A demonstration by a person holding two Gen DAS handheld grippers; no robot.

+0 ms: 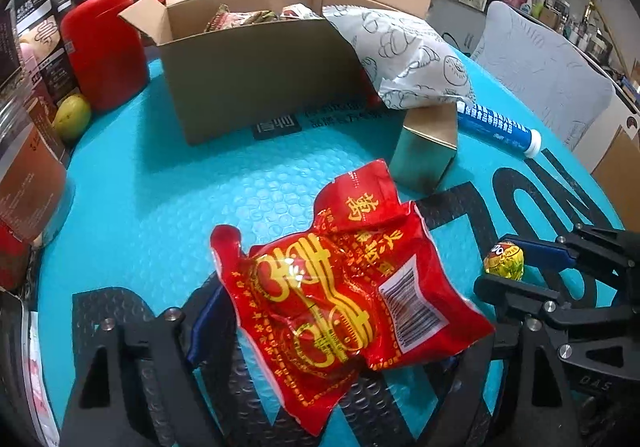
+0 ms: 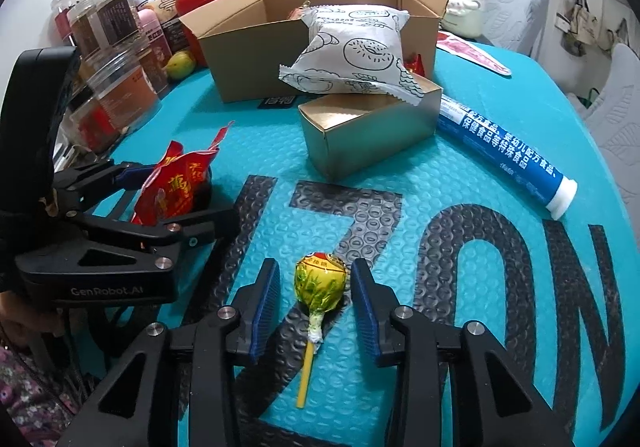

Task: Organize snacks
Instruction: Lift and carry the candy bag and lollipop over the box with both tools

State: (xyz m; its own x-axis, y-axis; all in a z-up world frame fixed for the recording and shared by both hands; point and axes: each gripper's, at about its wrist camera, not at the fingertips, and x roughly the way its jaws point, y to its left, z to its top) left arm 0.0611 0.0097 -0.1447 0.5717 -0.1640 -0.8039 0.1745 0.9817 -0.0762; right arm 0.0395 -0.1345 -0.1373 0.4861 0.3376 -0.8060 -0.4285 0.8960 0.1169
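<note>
Along the left edge of the counter (image 2: pixel 460 183) stand the clear jars (image 2: pixel 116 87), the red canister (image 1: pixel 104 47) and a green fruit (image 1: pixel 72 117), none of them in play. My left claw (image 2: pixel 176 195) comes next: it is closed on the red snack packet (image 1: pixel 340 291), which sits crumpled between its jaws, lifted a little off the blue bubble mat. Straight ahead of that claw is the open cardboard box (image 1: pixel 256 83), already holding several wrappers, so I judge the packet goes forward and slightly left into it. Leaning against the box's right side is the white pastry bag (image 2: pixel 352 51), resting on the small gold carton (image 2: pixel 368 131). Nearer me, my right claw (image 2: pixel 316 303) stands wide, its blue pads to either side of the lollipop (image 2: pixel 320 279) without touching it. The sweet lies flat on the mat, head away from me, yellow stick pointing back toward my wrist, so its long axis runs along my fingers and closing them should catch the head squarely. Farthest right lies the blue tube (image 2: pixel 508 151), diagonal, cap toward me.
</note>
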